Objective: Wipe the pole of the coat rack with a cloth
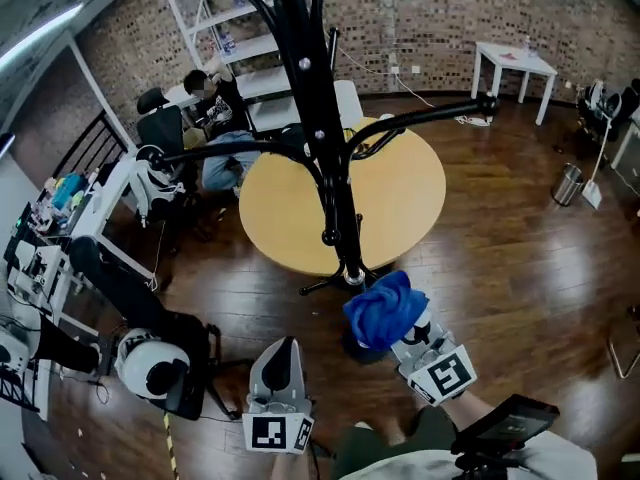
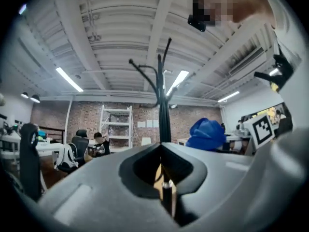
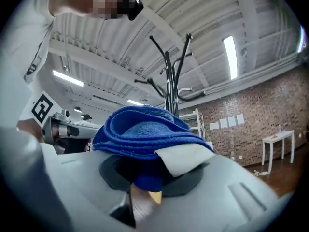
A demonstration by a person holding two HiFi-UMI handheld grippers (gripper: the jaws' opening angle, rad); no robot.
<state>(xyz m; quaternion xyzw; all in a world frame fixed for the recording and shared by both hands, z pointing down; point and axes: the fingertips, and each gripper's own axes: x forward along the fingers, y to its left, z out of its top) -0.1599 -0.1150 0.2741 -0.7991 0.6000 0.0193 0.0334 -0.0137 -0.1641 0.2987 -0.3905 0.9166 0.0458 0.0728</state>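
The soft, light blue cloth (image 1: 385,308), clamped by its bunched middle in the right gripper (image 3: 147,190), hangs beside the foot of the coat rack's stiff pole (image 1: 322,148), while the left gripper (image 1: 282,348) is closed and empty.

A dark wooden floor (image 1: 500,268) carries everything. A round table (image 1: 400,198) with a pale yellow top stands in the middle of it. The coat rack (image 1: 318,138) has its feet on the boards at the table's near edge. A small white table (image 1: 512,61) and a white shelf unit (image 1: 240,43) stand by the brick wall, and a metal bin (image 1: 567,183) stands further right.
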